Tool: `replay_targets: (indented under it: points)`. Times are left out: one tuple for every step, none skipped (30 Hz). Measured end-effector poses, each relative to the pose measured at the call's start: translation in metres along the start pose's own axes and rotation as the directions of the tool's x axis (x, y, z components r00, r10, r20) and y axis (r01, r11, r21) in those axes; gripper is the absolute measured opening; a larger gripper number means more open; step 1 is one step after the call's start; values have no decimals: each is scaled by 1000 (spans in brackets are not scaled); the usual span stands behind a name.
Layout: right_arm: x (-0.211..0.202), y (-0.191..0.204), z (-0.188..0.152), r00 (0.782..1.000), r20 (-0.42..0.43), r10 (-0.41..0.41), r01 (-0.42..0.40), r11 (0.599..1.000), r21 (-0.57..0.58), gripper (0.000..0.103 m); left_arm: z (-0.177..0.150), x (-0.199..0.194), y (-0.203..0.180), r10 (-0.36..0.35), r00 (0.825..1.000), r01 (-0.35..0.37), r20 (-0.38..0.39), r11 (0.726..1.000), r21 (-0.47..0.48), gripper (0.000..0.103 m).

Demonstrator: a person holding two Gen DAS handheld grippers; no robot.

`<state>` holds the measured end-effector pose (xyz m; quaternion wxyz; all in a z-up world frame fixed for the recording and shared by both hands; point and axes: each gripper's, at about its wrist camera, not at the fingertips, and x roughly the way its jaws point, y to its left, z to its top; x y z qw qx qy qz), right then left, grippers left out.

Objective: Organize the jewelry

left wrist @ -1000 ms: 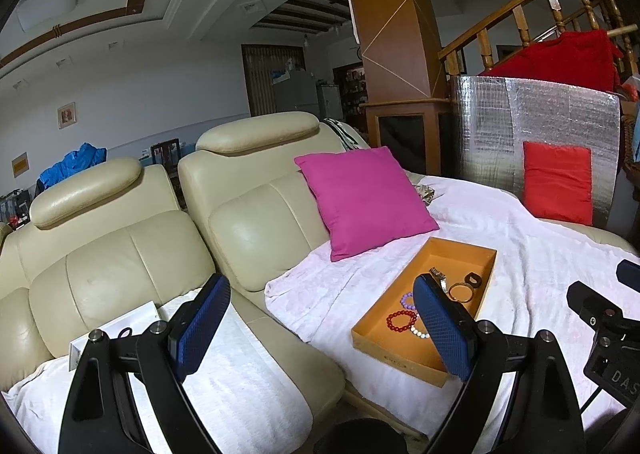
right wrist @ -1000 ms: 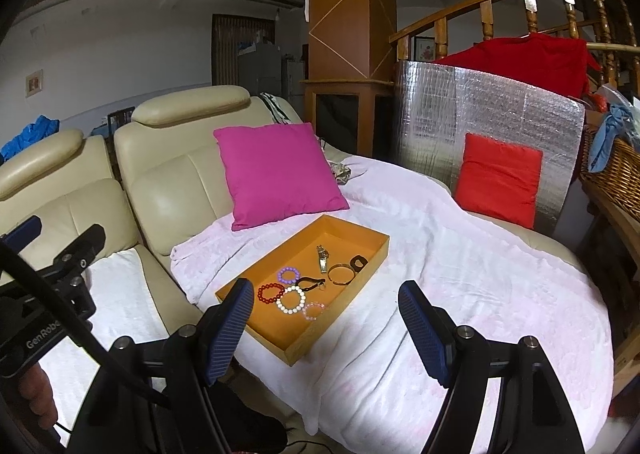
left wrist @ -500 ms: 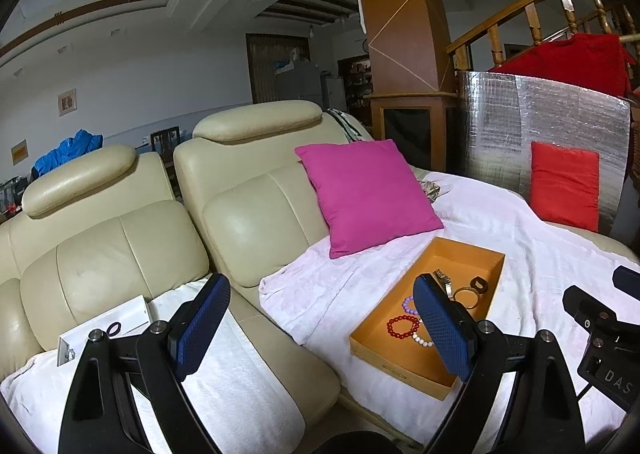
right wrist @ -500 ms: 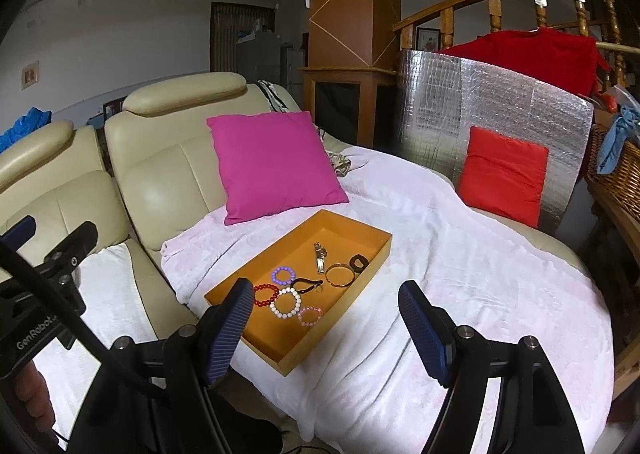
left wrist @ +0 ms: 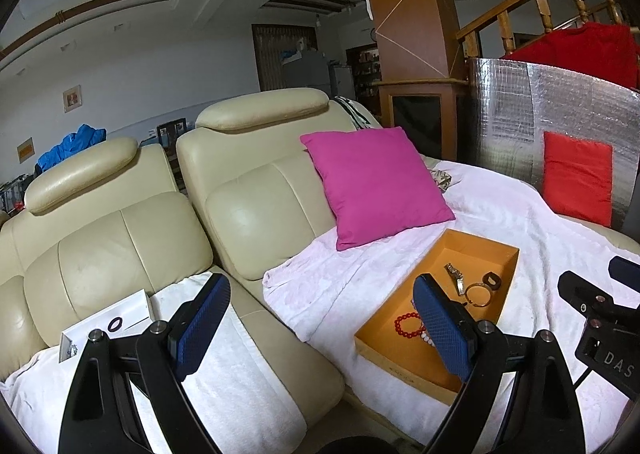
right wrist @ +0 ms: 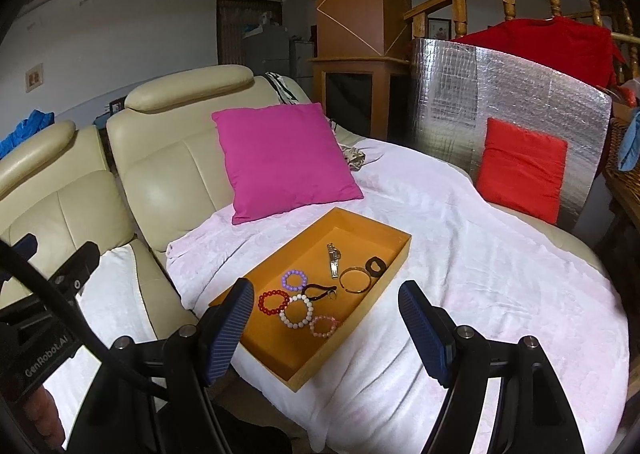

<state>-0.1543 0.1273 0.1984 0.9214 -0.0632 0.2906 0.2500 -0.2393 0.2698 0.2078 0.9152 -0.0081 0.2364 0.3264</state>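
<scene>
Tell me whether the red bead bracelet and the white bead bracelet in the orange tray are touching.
Touching. The right wrist view shows the red bead bracelet and the white bead bracelet lying side by side in the orange tray, their beads meeting with no tray floor visible between.

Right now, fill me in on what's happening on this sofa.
A person holds a two-finger tool in each hand, both aimed at an orange tray lying on a white blanket over the sofa. The left tool and the right tool are both open and hold nothing. In the tray lie beaded bracelets, a watch, a gold bangle and a black ring, all untouched. On the other seat a white box holds a dark ring. Sorting has not visibly begun.
</scene>
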Motion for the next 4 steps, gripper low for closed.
replay_targets:
  points:
    - [2,-4,1,1000,3,2,-2,1000,1,78,-1,1,-3,-4,1000,4,7,1000,7,93]
    - [3,-8,1,1000,9,1,-1,1000,6,78,-1,2,-10,-4,1000,4,13,1000,20,93]
    - [4,-16,1,1000,17,-5,4,1000,18,78,0,4,-20,-16,1000,16,17,999,35,93]
    - [4,-28,0,1000,25,-13,12,999,35,78,1,5,-27,-35,999,35,19,998,43,93]
